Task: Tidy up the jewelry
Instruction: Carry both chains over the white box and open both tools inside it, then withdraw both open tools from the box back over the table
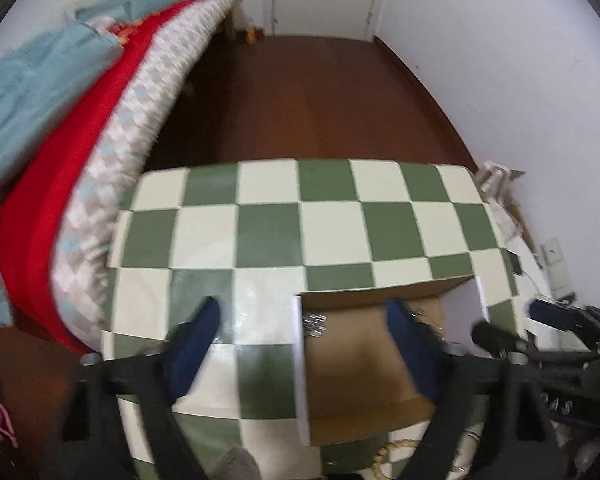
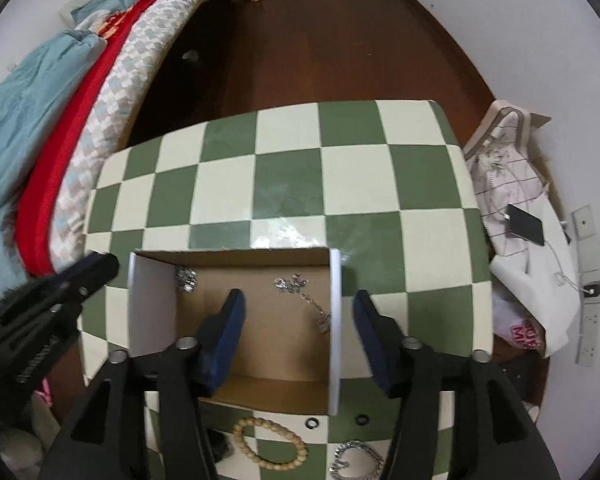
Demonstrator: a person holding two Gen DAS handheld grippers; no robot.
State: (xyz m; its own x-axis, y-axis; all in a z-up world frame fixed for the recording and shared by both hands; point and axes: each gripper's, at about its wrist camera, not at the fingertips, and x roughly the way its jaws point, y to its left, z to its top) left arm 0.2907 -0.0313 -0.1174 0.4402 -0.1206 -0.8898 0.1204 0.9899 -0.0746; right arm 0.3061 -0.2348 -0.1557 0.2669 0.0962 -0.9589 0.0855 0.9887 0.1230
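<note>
Presently, one open cardboard box [image 2: 260,320] sits on the near part of a green-and-cream checkered table [image 2: 292,176], its two white side flaps [image 2: 334,332] standing upright. Inside the box, two silver pieces are counted: one small silver cluster [image 2: 186,278] in the far left corner, and one silver chain necklace [image 2: 304,296] running from the far middle to the right wall.

On the table near of the box lie four further items: one wooden bead bracelet [image 2: 270,442], one silver link bracelet [image 2: 356,460] to its right, and two small dark rings [image 2: 311,423] just beside the box's near edge.

Right gripper [image 2: 296,340]: fingers spread wide, holding nothing; the left pad hangs over the box interior, the right pad outside the right flap.

Left gripper [image 1: 304,356]: fingers likewise spread and empty; its right pad is over the box, its left pad over the table left of the box. The left wrist view is motion-blurred.

Beyond the table, one bed [image 2: 60,128] with teal, red and patterned covers stands at far left. One black phone [image 2: 526,224] lies on white cloth at right.
</note>
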